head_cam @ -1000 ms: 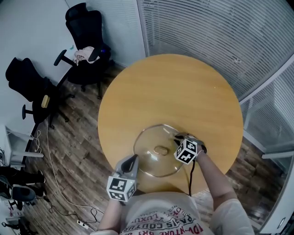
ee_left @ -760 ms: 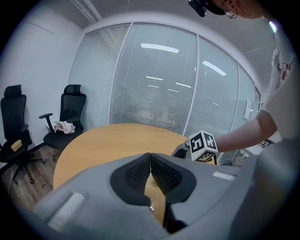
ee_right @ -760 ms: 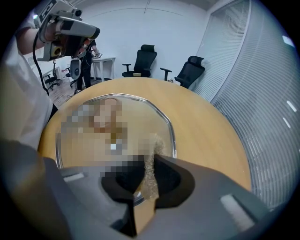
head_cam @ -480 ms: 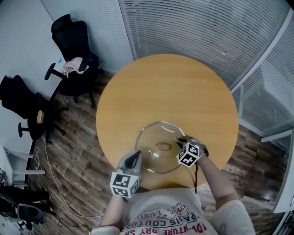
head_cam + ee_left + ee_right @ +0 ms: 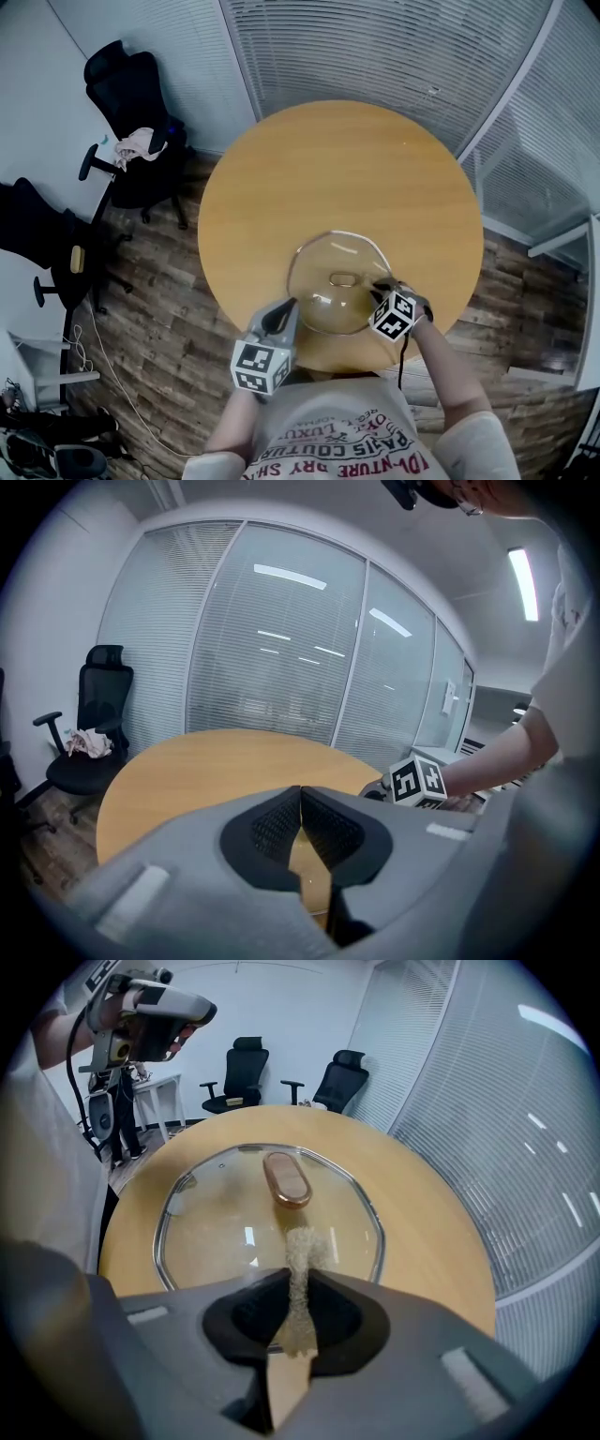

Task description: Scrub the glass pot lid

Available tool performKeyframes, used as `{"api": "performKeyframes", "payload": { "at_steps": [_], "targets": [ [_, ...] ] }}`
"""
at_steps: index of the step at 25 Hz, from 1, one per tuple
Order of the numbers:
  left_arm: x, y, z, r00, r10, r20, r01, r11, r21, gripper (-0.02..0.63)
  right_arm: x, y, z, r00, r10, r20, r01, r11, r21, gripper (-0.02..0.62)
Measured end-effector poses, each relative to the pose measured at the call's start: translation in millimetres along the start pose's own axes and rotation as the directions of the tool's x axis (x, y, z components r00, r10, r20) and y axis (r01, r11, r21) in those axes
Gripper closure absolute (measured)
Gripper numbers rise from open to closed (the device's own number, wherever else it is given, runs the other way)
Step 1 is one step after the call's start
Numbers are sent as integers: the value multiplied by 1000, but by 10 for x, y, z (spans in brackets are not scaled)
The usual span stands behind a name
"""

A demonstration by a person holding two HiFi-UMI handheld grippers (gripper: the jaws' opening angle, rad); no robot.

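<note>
1. Right claw (image 5: 298, 1279) is clamping a thin beige scouring pad (image 5: 302, 1241), apparently bearing its tip on the clear glass pot lid (image 5: 216, 1227) to scrub.
2. Lid is lying flat on the round wooden table (image 5: 328, 159), near the person's edge.
3. Left claw (image 5: 300, 799), pads together and empty, is hovering beside the rim, leaving the glass free.

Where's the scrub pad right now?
In the right gripper view, the scrub pad is pinched in the right gripper, its free end over the near side of the glass lid, just short of the brown handle, on the round table.
</note>
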State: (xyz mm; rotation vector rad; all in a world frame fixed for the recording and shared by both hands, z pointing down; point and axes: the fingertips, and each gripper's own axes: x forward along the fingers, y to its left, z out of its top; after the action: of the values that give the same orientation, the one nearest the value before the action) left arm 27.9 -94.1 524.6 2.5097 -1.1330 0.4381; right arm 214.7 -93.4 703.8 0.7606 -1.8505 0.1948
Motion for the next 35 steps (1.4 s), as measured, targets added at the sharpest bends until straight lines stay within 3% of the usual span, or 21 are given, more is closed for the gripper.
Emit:
{"api": "performKeyframes", "payload": {
  "at_steps": [10,20,30,35],
  "targets": [
    [-322,8,-141,994,-105,-11,105,994,31,597,-168,602,-143,995,-83,-61,91,984,154,537],
    [-711,270,-260,990,-142,1,142,989,44,597,-142,1157,146,990,-108,-88,129,948,290,537],
    [-1174,620,-344,993,-118,12,118,992,50,598,-17,1520,590,991,-84,-103,108,958,264,535],
    [-1387,774,-434,996,-91,9,90,995,34,597,85,1709,819,989,-90,-120,112,975,190,535]
  ]
}}
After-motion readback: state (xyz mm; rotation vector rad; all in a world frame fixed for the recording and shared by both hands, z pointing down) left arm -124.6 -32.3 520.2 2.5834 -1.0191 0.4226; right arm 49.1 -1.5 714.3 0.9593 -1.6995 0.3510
